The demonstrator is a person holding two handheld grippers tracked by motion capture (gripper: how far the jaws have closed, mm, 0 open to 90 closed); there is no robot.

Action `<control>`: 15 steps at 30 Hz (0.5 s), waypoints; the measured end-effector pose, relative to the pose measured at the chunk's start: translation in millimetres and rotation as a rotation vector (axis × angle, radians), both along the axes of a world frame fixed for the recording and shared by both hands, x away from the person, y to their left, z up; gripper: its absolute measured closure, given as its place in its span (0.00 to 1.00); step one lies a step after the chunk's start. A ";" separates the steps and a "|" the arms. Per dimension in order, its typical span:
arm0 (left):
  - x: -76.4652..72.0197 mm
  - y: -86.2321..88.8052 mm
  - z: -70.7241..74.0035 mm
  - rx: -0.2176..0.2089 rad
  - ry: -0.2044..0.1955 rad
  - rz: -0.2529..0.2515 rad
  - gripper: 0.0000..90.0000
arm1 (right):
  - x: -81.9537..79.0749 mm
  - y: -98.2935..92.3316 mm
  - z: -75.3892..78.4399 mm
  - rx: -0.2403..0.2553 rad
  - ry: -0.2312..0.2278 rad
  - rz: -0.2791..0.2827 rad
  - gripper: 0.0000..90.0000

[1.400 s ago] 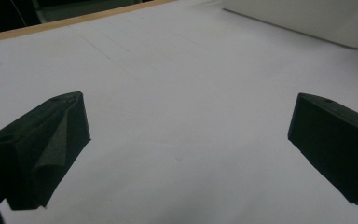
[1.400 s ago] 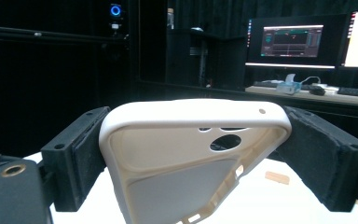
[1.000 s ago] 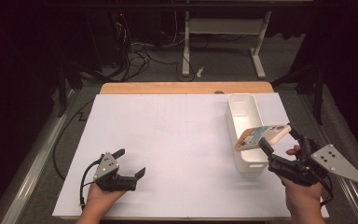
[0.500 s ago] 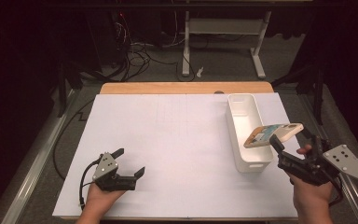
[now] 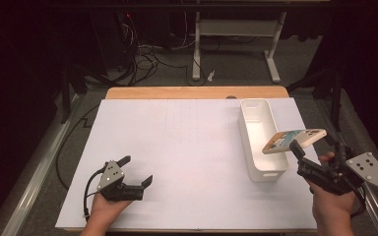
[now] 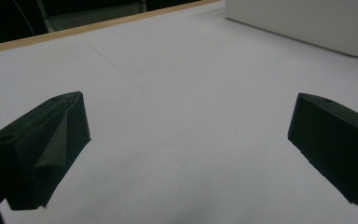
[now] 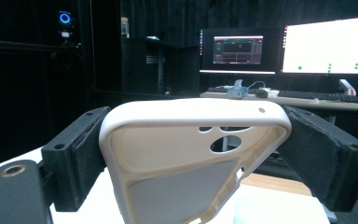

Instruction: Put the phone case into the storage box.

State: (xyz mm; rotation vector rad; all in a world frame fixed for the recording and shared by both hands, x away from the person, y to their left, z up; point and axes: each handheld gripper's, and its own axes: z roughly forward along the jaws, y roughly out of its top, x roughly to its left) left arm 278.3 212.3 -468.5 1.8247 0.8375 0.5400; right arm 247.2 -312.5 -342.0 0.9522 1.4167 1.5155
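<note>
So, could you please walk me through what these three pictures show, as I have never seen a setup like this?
A person sits at a table and holds a hand tool with two black jaws in each hand. The high view looks down from above: the left gripper rests open on the white sheet, and the right gripper is raised beside the white bin. The other two pictures come from small cameras riding on each tool, looking along its jaws. The left gripper view shows the jaws spread over the bare sheet. The right gripper view shows the jaws clamped on the two sides of a beige phone case, held up off the table, with monitors behind.
</note>
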 end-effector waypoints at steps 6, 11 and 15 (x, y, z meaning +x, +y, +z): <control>0.3 1.0 -0.4 -0.002 -0.004 0.005 0.00 | 7.0 4.7 1.1 -0.008 0.001 -0.014 0.14; 0.5 1.9 -0.3 -0.006 -0.007 -0.001 0.00 | 17.8 12.3 2.4 -0.016 0.010 -0.026 0.14; 0.9 1.4 -0.6 -0.007 -0.007 -0.005 0.00 | 32.3 20.3 6.8 -0.024 0.016 -0.049 0.14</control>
